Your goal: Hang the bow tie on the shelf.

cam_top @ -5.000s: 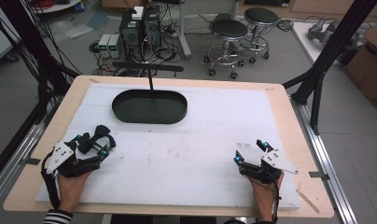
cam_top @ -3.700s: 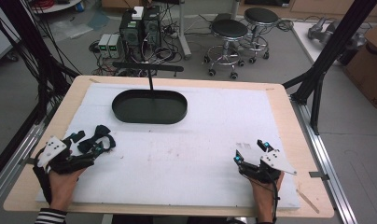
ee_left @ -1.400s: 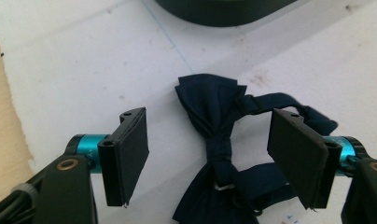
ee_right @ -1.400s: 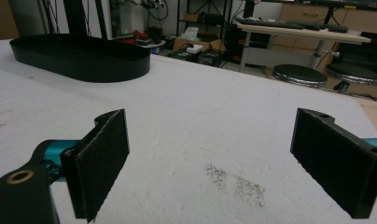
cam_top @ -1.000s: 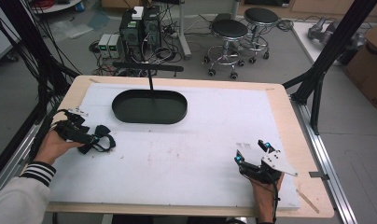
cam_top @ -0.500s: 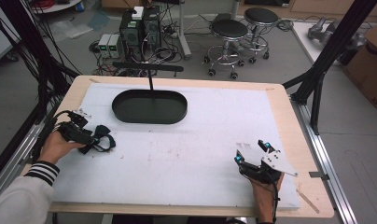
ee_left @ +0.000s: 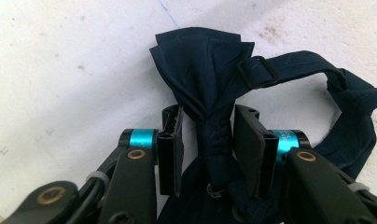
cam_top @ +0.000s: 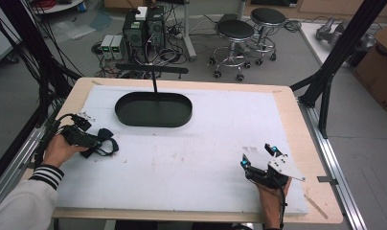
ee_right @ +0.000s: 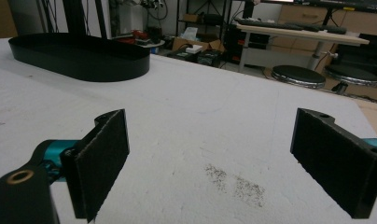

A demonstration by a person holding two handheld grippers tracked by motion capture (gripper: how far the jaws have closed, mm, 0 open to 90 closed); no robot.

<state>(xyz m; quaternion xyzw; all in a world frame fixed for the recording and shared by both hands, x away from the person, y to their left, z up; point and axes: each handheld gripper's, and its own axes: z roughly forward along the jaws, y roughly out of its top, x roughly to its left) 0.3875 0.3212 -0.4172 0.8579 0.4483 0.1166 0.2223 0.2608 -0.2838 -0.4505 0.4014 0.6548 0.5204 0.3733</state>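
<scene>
Navy bow tie (ee_left: 210, 93) lies at the white surface's (cam_top: 206, 158) left edge — its knot sits between the left tool's (ee_left: 207, 135) just-closing pads, a sliver of gap showing. Right tool (ee_right: 214, 158) rests wide, holding nothing.

Your bow tie (ee_left: 210, 88) is matt navy cloth with a dark metal buckle (ee_left: 257, 72); the white table cover (cam_top: 220, 143) looks rough, the oval tray (cam_top: 153, 109) smooth black.
</scene>
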